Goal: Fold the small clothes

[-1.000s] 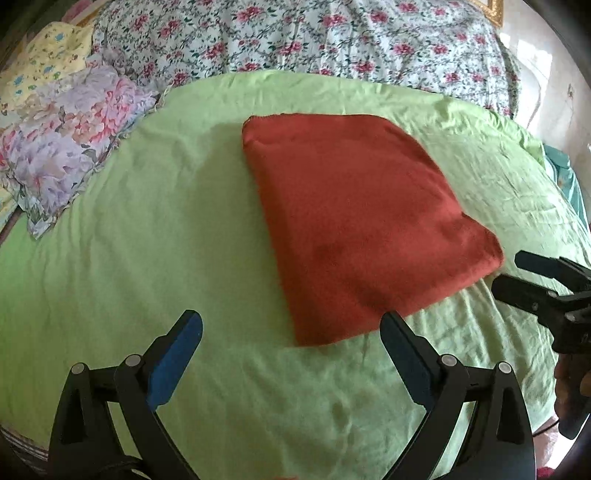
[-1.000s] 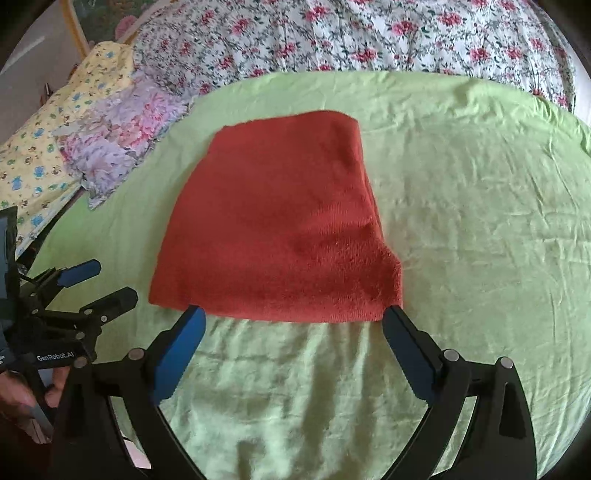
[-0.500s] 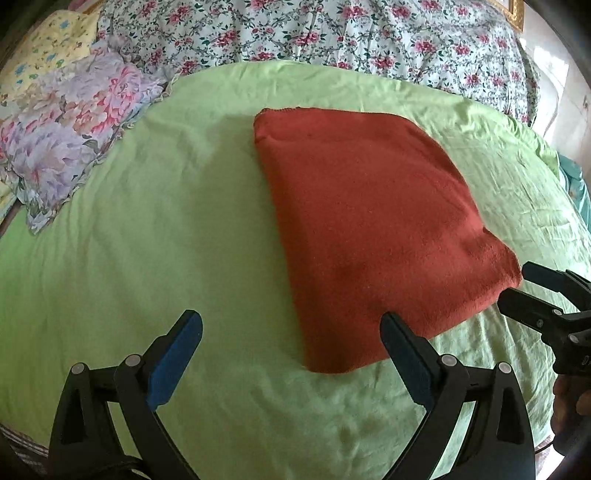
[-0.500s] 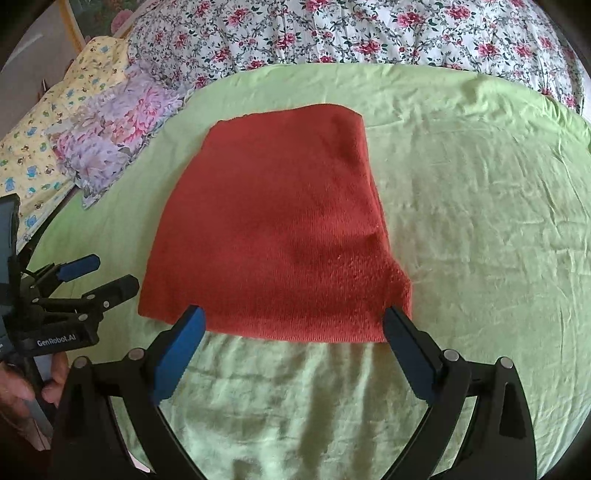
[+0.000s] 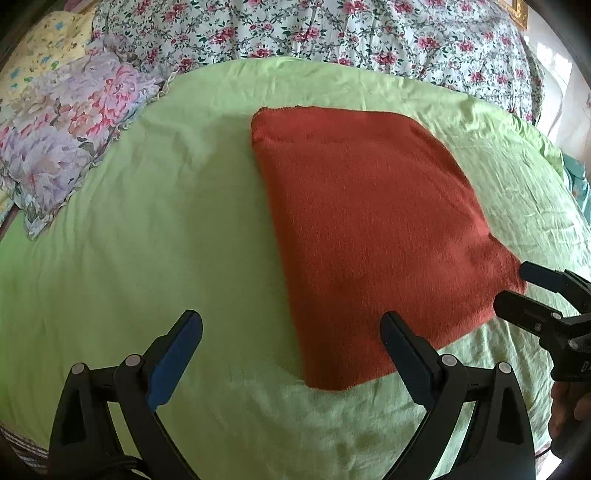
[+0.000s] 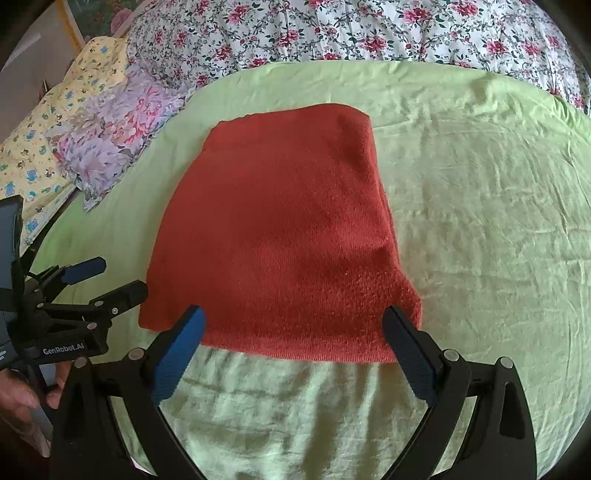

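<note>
A rust-red folded cloth (image 5: 369,229) lies flat on the green bed sheet (image 5: 147,240); it also shows in the right wrist view (image 6: 280,236). My left gripper (image 5: 291,339) is open and empty, hovering over the cloth's near left corner. My right gripper (image 6: 293,336) is open and empty, its fingers spanning the cloth's near edge. The right gripper also appears in the left wrist view (image 5: 517,288) beside the cloth's right corner. The left gripper appears in the right wrist view (image 6: 107,280) beside the cloth's left corner.
A floral quilt (image 5: 332,33) lies across the far side of the bed. A purple flowered pillow (image 5: 62,136) and a yellow pillow (image 6: 40,147) lie at the far left. The green sheet (image 6: 480,221) is wrinkled to the right of the cloth.
Both grippers have moved forward toward the cloth's near edge. Both stay open, and the cloth has not moved.
</note>
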A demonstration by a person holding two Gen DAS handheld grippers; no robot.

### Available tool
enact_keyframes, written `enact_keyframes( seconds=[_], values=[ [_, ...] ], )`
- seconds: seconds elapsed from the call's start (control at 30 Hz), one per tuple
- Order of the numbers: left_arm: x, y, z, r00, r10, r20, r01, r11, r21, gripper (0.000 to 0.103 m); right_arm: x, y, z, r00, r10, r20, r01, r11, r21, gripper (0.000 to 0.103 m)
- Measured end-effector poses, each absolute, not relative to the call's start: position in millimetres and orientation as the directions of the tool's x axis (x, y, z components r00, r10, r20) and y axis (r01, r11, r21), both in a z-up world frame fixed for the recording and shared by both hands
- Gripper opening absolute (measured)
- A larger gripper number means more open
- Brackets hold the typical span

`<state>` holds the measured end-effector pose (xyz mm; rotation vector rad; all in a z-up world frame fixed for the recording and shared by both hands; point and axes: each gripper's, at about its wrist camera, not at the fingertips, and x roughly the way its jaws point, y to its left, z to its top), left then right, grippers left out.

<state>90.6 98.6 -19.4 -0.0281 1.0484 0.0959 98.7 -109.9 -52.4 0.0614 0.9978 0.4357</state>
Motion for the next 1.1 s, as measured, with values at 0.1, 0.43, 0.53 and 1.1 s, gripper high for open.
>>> enact_keyframes(
  seconds=[0.1, 0.43, 0.53, 1.1],
  values=[
    [93.7, 98.7, -17.3, 0.504, 0.065, -0.861, -0.094, 0.995, 0.020, 0.097, 101.1, -110.6, -51.7, 0.466, 0.387, -0.796, -0.328, 0.911, 0.251, 0.097],
    [97.7, 94.2, -15.8, 0.513, 0.061, -0.856, -0.079, 0.997, 0.024, 0.097, 106.2, -110.5, -49.1, 0.472, 0.400, -0.785, -0.340, 0.905, 0.257, 0.097],
    [97.0, 93.9, -14.7, 0.515, 0.057, -0.856, -0.081, 0.997, 0.018, 0.097, 106.8, -110.9, -49.4, 0.470, 0.402, -0.786, -0.341, 0.904, 0.259, 0.097],
    [95.5, 93.1, -13.8, 0.521, 0.056, -0.852, -0.074, 0.997, 0.020, 0.097, 101.9, -105.8, -49.2, 0.475, 0.407, -0.780, -0.339, 0.903, 0.265, 0.097]
  ],
)
